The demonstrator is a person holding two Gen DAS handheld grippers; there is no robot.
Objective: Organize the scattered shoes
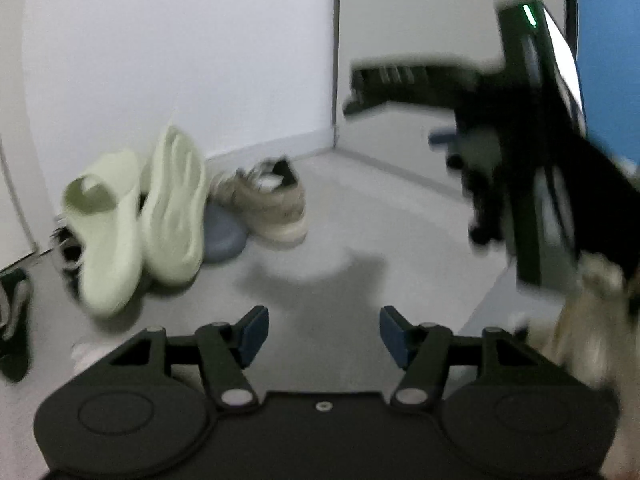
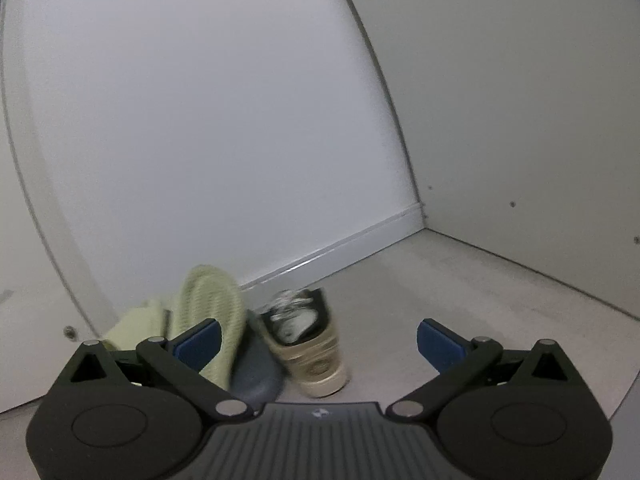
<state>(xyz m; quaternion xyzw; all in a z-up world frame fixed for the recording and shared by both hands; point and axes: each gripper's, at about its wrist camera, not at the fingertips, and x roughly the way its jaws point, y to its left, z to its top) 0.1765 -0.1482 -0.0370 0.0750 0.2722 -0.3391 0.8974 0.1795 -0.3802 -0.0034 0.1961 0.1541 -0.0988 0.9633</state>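
both hand-held grippers, left and right, are spread and empty, seemingly between picks. pale green foam clogs and a beige lace-up sneaker lie heaped by the wall; next likely needs a reach to one.

Dim, flat indoor light; heavy fisheye bend and dark corners in both views.
Motion-smeared in the left wrist view, worst on the right tongs and pale green slides; soft shadow on the floor. Sharper in the right wrist view, walls evenly grey, without glare.
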